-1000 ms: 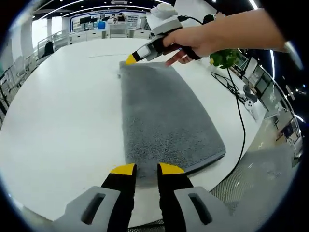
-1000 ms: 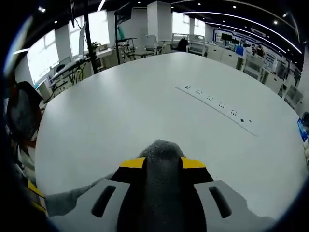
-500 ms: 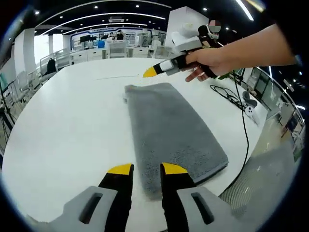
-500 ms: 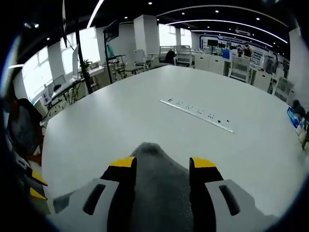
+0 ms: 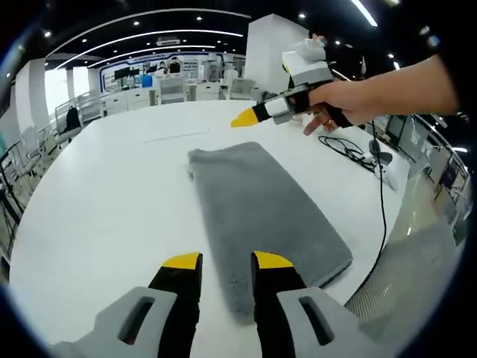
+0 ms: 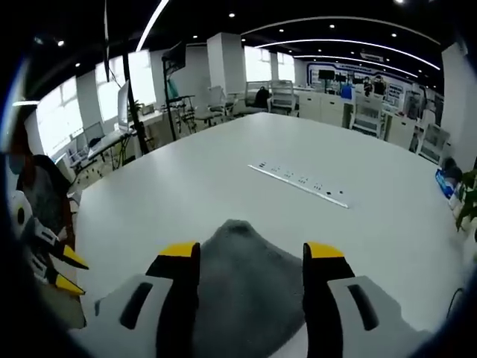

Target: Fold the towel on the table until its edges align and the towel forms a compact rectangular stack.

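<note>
A grey towel [image 5: 261, 209] lies flat on the white table [image 5: 104, 209], folded into a long strip. My left gripper [image 5: 227, 261] hovers open just above the towel's near end, which shows between its jaws, not held. A hand holds my right gripper [image 5: 244, 118] in the air above the towel's far end. In the right gripper view the right gripper [image 6: 251, 250] stands wide open, with the rounded end of the towel [image 6: 242, 246] below, between the jaws. The left gripper [image 6: 67, 272] shows at the left edge.
A strip of sockets [image 6: 298, 183] is set into the table beyond the towel. A black cable [image 5: 373, 179] with a white plug runs along the table's right edge. The table edge curves close to the towel's right corner. Desks and chairs stand far behind.
The right gripper opened, let go of the towel's far end and lifted away from it. The towel now lies flat. The left gripper drew back and up slightly.
</note>
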`<control>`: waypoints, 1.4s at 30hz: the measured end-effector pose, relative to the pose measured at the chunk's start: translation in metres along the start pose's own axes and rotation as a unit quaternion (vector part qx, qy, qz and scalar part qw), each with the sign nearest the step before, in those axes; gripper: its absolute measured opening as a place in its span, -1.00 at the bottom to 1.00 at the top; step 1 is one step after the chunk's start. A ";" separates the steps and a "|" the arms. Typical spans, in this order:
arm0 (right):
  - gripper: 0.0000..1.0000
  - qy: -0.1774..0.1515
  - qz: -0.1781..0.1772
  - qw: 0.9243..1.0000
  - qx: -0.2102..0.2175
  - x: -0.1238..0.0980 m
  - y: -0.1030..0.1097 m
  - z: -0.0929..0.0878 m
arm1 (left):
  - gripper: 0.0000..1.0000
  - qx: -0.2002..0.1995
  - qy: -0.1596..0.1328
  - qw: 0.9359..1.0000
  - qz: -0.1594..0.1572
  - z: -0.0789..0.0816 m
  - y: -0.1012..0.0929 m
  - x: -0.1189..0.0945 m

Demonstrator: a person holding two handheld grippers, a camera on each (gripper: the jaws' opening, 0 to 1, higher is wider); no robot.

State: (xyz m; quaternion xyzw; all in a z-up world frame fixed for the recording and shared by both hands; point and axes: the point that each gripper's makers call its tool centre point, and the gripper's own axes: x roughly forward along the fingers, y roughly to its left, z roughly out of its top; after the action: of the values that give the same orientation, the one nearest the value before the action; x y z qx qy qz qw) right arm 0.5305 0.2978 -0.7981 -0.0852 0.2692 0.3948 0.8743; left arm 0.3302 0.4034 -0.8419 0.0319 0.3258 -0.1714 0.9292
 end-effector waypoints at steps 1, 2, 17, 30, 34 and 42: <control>0.14 0.001 0.003 1.000 -0.003 0.000 0.002 -0.002 | -0.43 0.001 -0.003 1.000 0.001 0.003 0.001 -0.001; 0.16 0.002 0.006 1.000 -0.007 0.000 0.002 -0.003 | -0.41 0.001 -0.007 1.000 0.003 0.007 0.002 -0.002; 0.23 -0.012 0.025 1.000 0.002 -0.026 0.022 -0.029 | -0.15 0.016 -0.035 0.999 0.003 0.032 0.006 -0.004; 0.19 -0.025 -0.005 0.999 0.021 -0.061 0.025 -0.047 | -0.15 0.056 -0.019 0.998 -0.005 0.038 0.007 0.011; 0.19 -0.031 -0.011 0.999 0.033 -0.071 0.023 -0.051 | -0.15 0.075 -0.012 0.997 -0.011 0.042 0.007 0.021; 0.18 -0.043 -0.026 0.995 0.082 -0.084 0.022 -0.067 | -0.14 0.096 -0.014 0.995 -0.029 0.047 0.003 0.035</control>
State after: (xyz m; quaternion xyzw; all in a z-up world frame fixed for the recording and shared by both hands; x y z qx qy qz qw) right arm 0.4414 0.2339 -0.8079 -0.0037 0.2607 0.3519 0.8990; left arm 0.3848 0.3875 -0.8270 0.1092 0.2951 -0.2296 0.9210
